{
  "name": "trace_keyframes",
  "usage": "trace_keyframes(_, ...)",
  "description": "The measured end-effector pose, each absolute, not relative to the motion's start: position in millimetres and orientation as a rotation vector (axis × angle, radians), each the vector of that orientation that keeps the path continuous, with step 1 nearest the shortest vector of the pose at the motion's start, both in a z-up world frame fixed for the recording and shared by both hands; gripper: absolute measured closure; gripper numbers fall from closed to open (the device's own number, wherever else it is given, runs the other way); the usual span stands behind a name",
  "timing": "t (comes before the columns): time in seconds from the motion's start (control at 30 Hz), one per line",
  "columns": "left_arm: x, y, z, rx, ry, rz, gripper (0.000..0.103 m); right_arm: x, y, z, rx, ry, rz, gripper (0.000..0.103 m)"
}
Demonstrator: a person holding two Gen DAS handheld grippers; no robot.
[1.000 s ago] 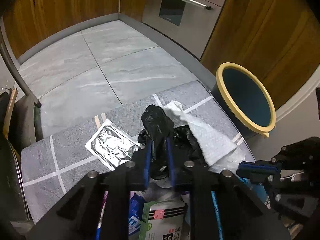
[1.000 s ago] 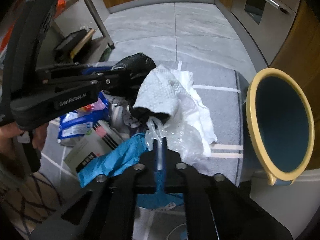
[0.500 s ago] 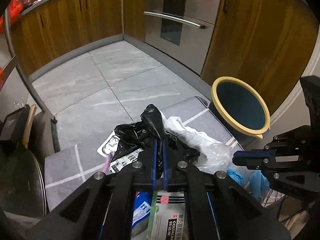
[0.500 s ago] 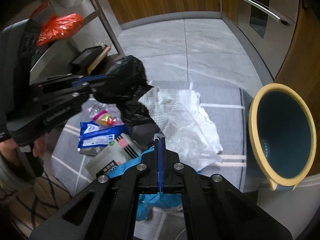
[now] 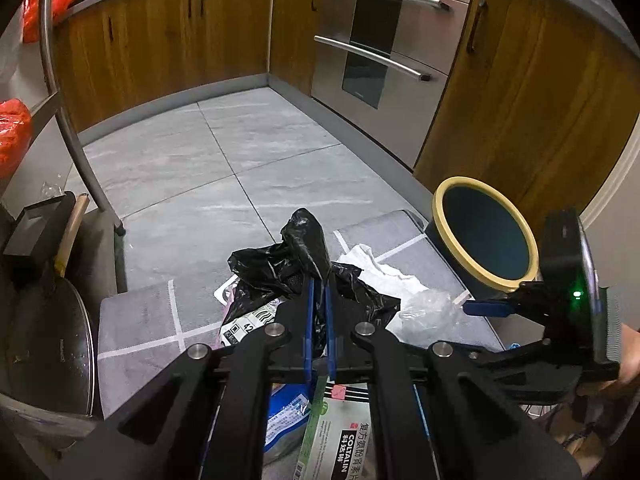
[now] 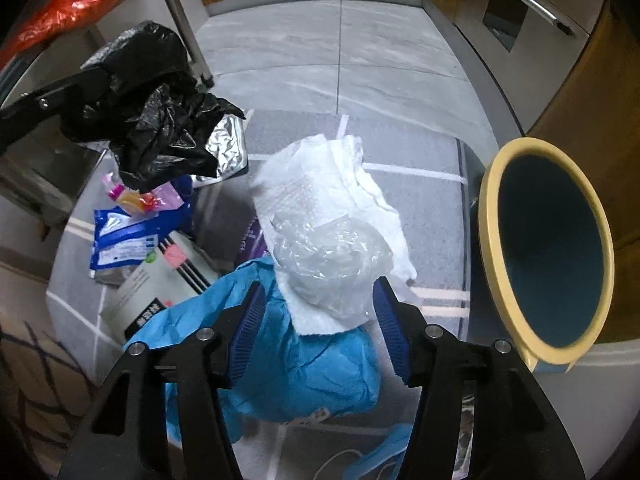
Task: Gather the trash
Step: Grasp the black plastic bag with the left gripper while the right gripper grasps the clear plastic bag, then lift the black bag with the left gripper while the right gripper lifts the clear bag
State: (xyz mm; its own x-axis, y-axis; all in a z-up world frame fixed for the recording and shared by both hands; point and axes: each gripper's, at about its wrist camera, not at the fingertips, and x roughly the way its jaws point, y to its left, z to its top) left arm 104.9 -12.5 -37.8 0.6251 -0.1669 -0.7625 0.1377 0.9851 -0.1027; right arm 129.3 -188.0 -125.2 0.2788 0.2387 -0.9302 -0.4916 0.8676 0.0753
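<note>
My left gripper point(image 5: 318, 280) is shut on a crumpled black plastic bag point(image 5: 296, 256) and holds it lifted above the grey mat point(image 5: 136, 320); the bag also shows in the right wrist view point(image 6: 152, 120). My right gripper point(image 6: 318, 300) is open, its jaws on either side of a clear plastic wrap point(image 6: 332, 264) that lies on a white paper towel point(image 6: 320, 192) and a blue sheet point(image 6: 288, 352). A blue bin with a yellow rim point(image 6: 548, 248) stands to the right, also in the left wrist view point(image 5: 484, 232).
On the mat lie a silver foil pouch point(image 6: 230, 148), a blue wipes pack point(image 6: 128, 240), a pink packet point(image 6: 136, 196) and a white box point(image 6: 160, 284). Wooden cabinets and a steel oven point(image 5: 380, 60) ring the tiled floor. A metal rack point(image 5: 68, 128) stands left.
My left gripper has lifted the black bag higher off the mat. My right gripper has opened and let go of the clear plastic wrap, which now lies on the paper towel.
</note>
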Motion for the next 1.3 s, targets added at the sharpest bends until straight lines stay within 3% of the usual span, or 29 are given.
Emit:
trace_keyframes(0.03,104,-12,-39,-0.033,0.879,-0.177,0.098,129,-187,-127,-0.254,1.195,0.495,0.082)
trace_keyframes(0.13,102,-13,-40,-0.025,0.880,-0.181,0.098,130,-188,-130,-0.268,1.208,0.483,0.102)
trace_keyframes(0.67,99,-11,-38,-0.026,0.872,-0.181,0.098,129,-207,-85,-0.109,1.071,0.535,0.102)
trace_keyframes(0.7,99,-11,-38,-0.026,0.872,-0.181,0.098,133,-209,-89,-0.115,1.084,0.520,0.095)
trace_keyframes(0.73,99,-11,-38,-0.026,0.872,-0.183,0.098,138,-208,-95,-0.128,1.106,0.506,0.080)
trace_keyframes(0.8,100,-12,-38,-0.023,0.869,-0.187,0.098,143,-206,-103,-0.147,1.132,0.505,0.066)
trace_keyframes(0.9,100,-11,-40,-0.025,0.871,-0.189,0.098,147,-200,-115,-0.189,1.152,0.519,0.056)
trace_keyframes(1.13,103,-11,-43,-0.020,0.882,-0.194,0.098,159,-193,-147,-0.256,1.216,0.485,0.054)
trace_keyframes(1.17,104,-12,-44,-0.020,0.883,-0.194,0.098,160,-194,-149,-0.248,1.222,0.487,0.056)
trace_keyframes(1.3,107,-13,-46,-0.015,0.891,-0.195,0.098,161,-197,-152,-0.222,1.239,0.499,0.080)
